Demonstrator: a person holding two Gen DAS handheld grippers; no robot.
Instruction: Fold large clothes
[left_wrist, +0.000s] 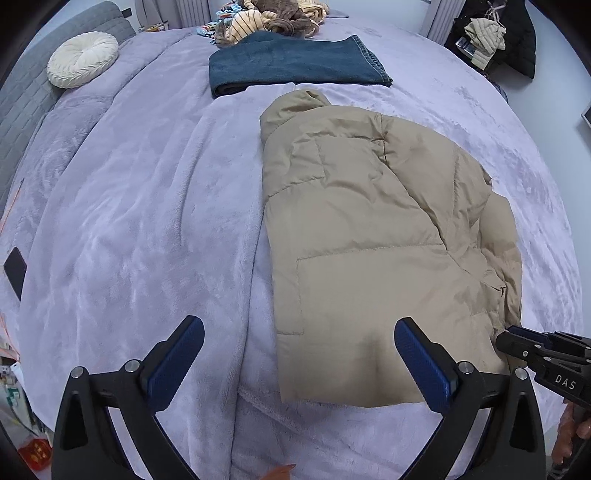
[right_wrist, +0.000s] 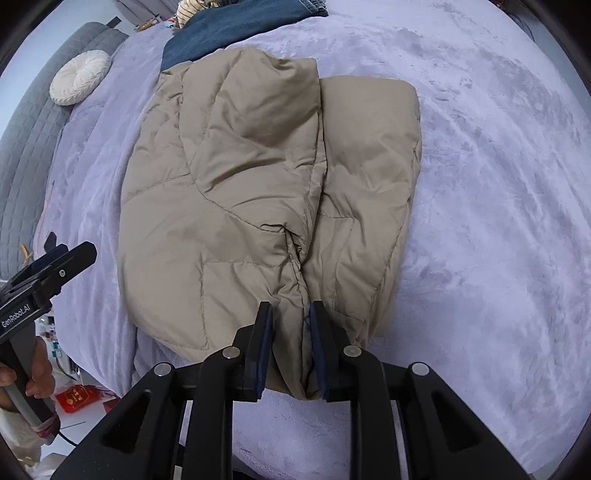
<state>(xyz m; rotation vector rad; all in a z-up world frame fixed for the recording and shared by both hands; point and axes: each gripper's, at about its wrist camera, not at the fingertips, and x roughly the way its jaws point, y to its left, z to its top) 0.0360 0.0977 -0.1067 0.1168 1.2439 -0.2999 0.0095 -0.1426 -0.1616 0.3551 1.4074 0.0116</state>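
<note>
While left gripper (left_wrist: 299, 354) gapes empty, right-wrist view alone shows right gripper (right_wrist: 291, 317) pinching jacket (right_wrist: 258, 177) hem

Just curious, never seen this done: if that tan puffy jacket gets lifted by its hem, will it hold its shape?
Probably not. The jacket looks soft and puffy, so it would likely droop from the right gripper. Its smooth shell may slip.
</note>
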